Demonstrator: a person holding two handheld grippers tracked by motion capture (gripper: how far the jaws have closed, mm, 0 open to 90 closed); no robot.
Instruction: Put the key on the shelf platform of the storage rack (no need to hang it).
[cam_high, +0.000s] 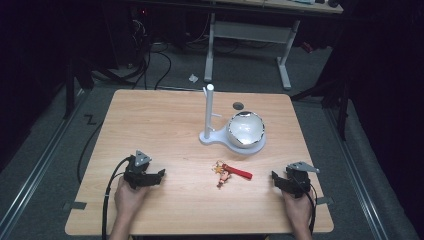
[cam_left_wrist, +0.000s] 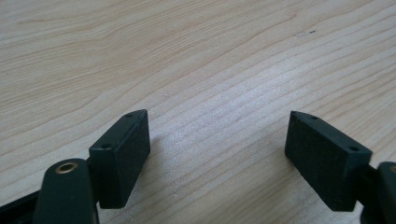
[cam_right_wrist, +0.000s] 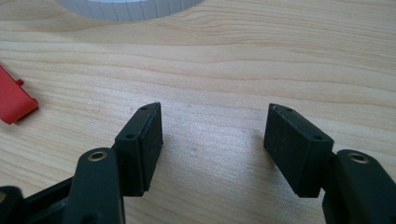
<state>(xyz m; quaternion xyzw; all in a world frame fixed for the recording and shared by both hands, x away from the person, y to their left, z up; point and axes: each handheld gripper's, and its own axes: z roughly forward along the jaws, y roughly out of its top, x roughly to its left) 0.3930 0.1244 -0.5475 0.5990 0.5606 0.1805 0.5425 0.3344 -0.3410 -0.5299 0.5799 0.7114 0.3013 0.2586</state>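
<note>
A keychain (cam_high: 227, 172) with a small figure and a red strap (cam_high: 242, 173) lies on the wooden table (cam_high: 165, 125), front of centre. In the high view my left gripper (cam_high: 159, 177) rests at the front left, well left of the keychain, jaws apart over bare wood. My right gripper (cam_high: 277, 181) rests at the front right, a short way right of the strap. The left gripper view has my left gripper (cam_left_wrist: 218, 122) open on plain tabletop. The right gripper view has my right gripper (cam_right_wrist: 215, 116) open, the red strap's end (cam_right_wrist: 14, 100) off to its left.
A white stand (cam_high: 209, 112) with an upright post rises behind the keychain, its base joined to a round white dish holding a shiny bowl (cam_high: 245, 129). That dish's ribbed rim (cam_right_wrist: 130, 7) runs along the top of the right gripper view. A dark round spot (cam_high: 238, 105) marks the table's far side.
</note>
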